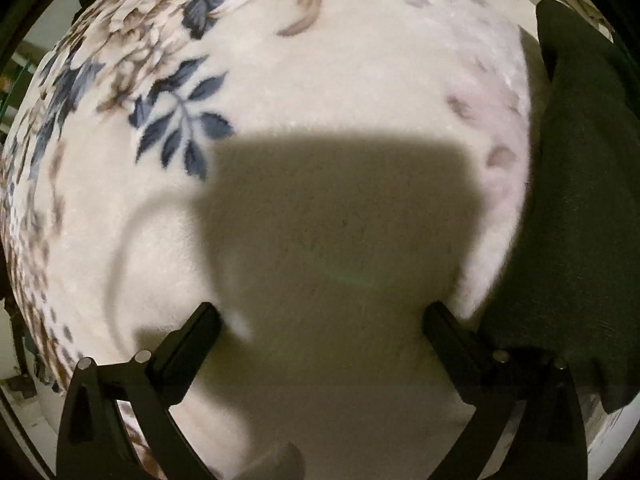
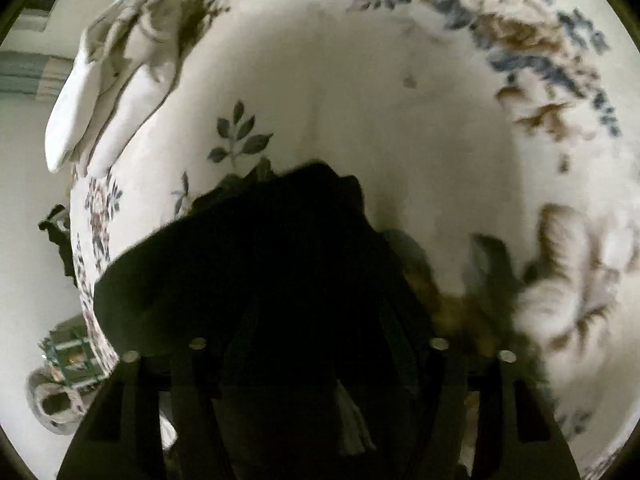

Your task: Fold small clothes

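Looking down your left gripper (image 1: 320, 320), you see its two black, blocky fingers (image 1: 196, 336) spread wide, with nothing between them but bare blanket (image 1: 340, 80). That blanket is a plush, napped fleece, cream in the middle, and the gripper's square-edged shadow falls across it just ahead of the tips. Off your right finger, the dark cloth (image 1: 580, 200) lies along the edge of the view: a matte, deep green, finely knit piece with a soft rounded border, resting on the fleece and apart from the pads. Further out, the blanket carries a printed sprig of blue-grey leaves, then large tan and brown blooms toward its far rim.

On your right gripper (image 2: 320, 360), the fingers are lost in darkness against the same dark cloth (image 2: 260, 272), which bulges out in a heavy, rumpled mound from between them and blocks the tips. You cannot tell from this view whether the pads are pinching it or only sitting around it. A pale ribbed strip shows low in the bundle. Beyond the mound the cream fleece (image 2: 400, 100) curves away, blurred, with small leaf sprigs nearby and brown-and-blue flowers at its border. At the far left edge lies a white garment (image 2: 112, 80), smooth and loosely creased, draped over the blanket's rim.
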A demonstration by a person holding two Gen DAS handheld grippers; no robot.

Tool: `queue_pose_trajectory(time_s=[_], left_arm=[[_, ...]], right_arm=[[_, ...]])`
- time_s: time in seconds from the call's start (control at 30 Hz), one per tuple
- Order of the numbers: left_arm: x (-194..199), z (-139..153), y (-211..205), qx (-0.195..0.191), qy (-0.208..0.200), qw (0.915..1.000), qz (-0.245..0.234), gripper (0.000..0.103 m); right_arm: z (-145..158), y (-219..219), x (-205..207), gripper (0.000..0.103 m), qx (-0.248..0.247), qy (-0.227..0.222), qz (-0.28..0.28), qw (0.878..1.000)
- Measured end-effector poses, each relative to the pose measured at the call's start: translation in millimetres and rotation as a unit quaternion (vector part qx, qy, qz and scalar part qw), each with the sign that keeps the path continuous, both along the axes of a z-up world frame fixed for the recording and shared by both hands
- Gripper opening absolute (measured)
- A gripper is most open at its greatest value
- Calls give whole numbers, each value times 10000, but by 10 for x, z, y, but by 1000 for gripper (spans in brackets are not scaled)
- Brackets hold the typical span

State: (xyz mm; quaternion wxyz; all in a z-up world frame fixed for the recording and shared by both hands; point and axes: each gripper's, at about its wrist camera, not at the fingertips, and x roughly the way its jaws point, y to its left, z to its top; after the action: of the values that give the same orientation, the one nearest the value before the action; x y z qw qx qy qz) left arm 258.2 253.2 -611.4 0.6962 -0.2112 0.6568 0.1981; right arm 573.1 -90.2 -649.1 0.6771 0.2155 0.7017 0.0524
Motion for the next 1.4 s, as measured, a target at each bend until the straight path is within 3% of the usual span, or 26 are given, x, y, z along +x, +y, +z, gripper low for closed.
queue_pose_trajectory(time_s=[0.03, 0.07, 0.27, 0.37, 0.43, 0.53, 0.6, 0.67, 0.8, 1.03, 1.1, 1.13, 1.23, 1.4], left_arm=[[5, 46, 23, -9, 14, 10000, 27, 103], [0, 122, 61, 16, -9, 10000, 75, 103], [-19, 640, 228, 376, -455, 9979, 260, 103], [56, 807, 277, 450, -629, 9966, 269, 103], [157, 853, 256, 447, -682, 9964, 224, 103], [326, 843, 147, 545, -661, 9962, 147, 103], [418, 860, 75, 594, -691, 9958, 124, 103], [355, 918, -34, 857, -647, 9942, 52, 103], [317, 926, -177, 1368, -458, 9894, -166, 103], [181, 775, -245, 1213, -26, 9926, -38, 103], [167, 781, -277, 1205, 11, 9927, -20, 103], [171, 791, -294, 1202, 23, 9927, -26, 103], [203, 844, -329, 1211, 2, 9926, -71, 103], [254, 1002, -370, 1191, -181, 9926, -142, 103]], right_arm=[[32, -14, -3, 14, -78, -107, -18, 9999], [154, -22, 9, 6, -180, -358, 17, 9992], [753, -209, 112, 5, -261, -1062, -181, 9938], [784, -283, 377, 5, -446, -1126, -200, 9924], [603, -294, 534, 5, -626, -803, -113, 9947], [234, -289, 587, 7, -129, 162, 4, 9998], [325, -388, 444, 17, 331, 155, -36, 9993], [521, -546, 151, 51, 574, 68, -102, 9983], [632, -681, -474, 53, 911, 215, -130, 9955], [241, -372, -1134, 53, 623, 589, 508, 9950], [107, -273, -1230, 46, 478, 643, 661, 9946], [97, -260, -1277, 9, 382, 545, 629, 9958], [202, -297, -1347, 5, 372, 243, 361, 9984], [795, -677, -1527, 4, 297, -342, -192, 9988]])
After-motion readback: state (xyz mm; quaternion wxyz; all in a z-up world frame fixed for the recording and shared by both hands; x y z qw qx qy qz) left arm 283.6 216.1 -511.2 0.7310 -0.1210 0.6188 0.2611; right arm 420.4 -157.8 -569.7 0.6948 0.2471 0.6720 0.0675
